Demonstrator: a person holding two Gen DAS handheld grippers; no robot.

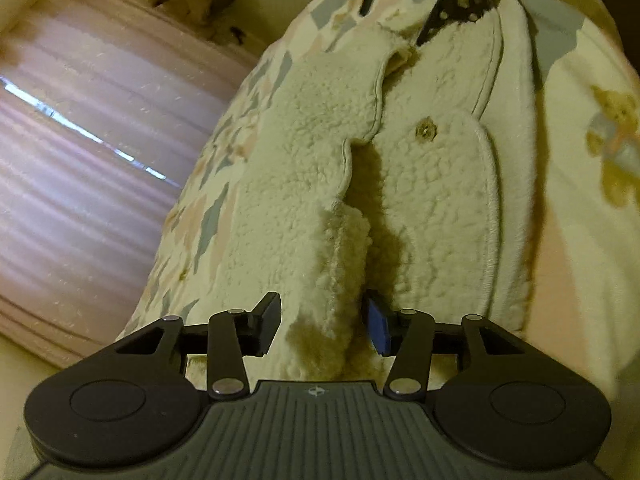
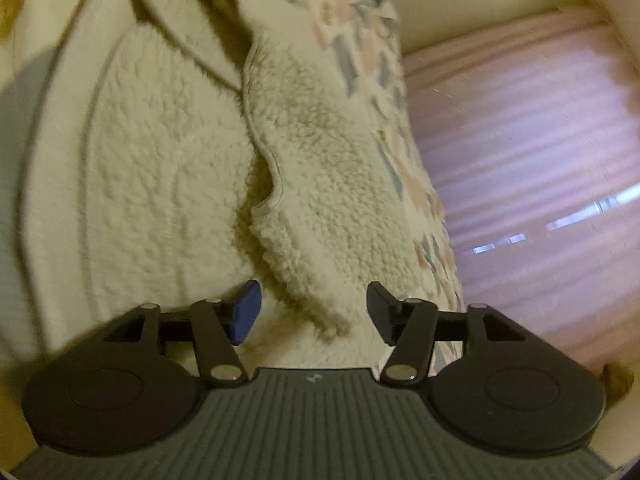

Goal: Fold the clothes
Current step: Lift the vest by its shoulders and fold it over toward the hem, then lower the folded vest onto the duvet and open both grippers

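Item: fleece jacket (image 1: 432,184), spread on the patterned bedcover (image 1: 224,208). Your left gripper (image 1: 324,326) and right gripper (image 2: 314,312) straddle opposite ends of its front edge, jaws apart. Risk: pile slips, fold skews.

Cream fleece jacket (image 1: 420,184): spread on the patterned quilt (image 1: 224,200) covering the bed.
Left gripper (image 1: 324,326): fingers either side of a jacket fold.
Right gripper (image 2: 314,312): likewise, at the opposite end.
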